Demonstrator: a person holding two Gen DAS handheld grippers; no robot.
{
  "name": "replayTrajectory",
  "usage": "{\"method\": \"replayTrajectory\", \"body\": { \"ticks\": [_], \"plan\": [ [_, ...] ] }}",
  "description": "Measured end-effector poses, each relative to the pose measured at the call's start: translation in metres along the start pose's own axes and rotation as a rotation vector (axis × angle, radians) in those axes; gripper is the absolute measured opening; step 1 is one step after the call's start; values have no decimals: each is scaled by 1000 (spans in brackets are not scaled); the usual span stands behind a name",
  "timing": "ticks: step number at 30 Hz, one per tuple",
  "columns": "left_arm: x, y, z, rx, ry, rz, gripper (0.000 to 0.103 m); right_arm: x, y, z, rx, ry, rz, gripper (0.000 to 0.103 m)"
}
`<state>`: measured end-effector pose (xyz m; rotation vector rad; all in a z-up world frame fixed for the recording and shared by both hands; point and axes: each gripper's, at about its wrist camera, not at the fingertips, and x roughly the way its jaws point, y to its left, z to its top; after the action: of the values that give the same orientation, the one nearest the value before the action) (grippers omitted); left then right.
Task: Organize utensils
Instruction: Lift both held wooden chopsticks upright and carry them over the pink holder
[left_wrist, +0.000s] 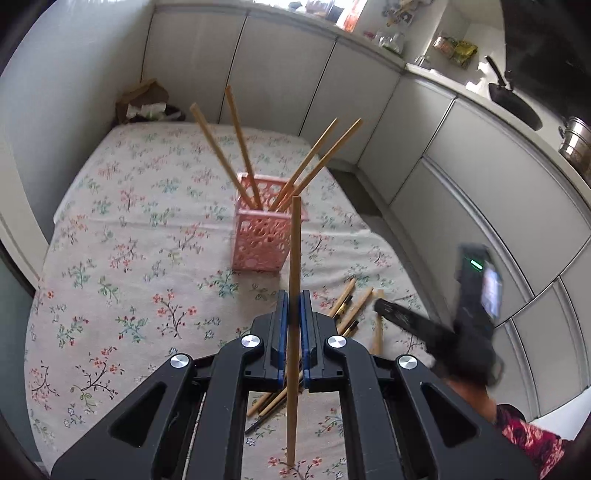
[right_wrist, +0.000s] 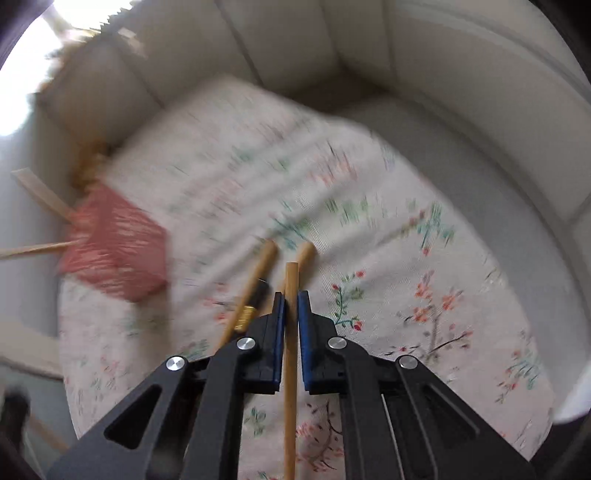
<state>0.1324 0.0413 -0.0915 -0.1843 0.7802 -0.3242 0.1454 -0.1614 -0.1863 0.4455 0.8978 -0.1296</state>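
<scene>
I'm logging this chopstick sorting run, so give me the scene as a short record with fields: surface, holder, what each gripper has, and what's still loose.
surface: floral tablecloth over a table beside white cabinets
holder: pink perforated basket, upright, four chopsticks leaning out of it
left gripper: shut on one wooden chopstick
right gripper: shut on another chopstick
loose: several chopsticks lying on the cloth near the right gripper
image quality: right wrist view is motion-blurred
</scene>
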Motion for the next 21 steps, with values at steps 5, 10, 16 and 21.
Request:
{"method": "replayTrajectory", "body": {
  "ticks": [5,10,16,21],
  "plan": [
    [-22,-25,-9,19,-94,24,6,-86,24,-18,-231,-278,116,8],
    [-44,-47,-7,26,-197,35,5,-145,41,-25,-346,-470,206,8],
    [-62,-65,3,74,-276,83,5,-170,50,-12,-362,-559,258,8],
    [-65,-64,17,75,-261,84,5,-190,53,1,-354,-584,307,8]
  ]
}}
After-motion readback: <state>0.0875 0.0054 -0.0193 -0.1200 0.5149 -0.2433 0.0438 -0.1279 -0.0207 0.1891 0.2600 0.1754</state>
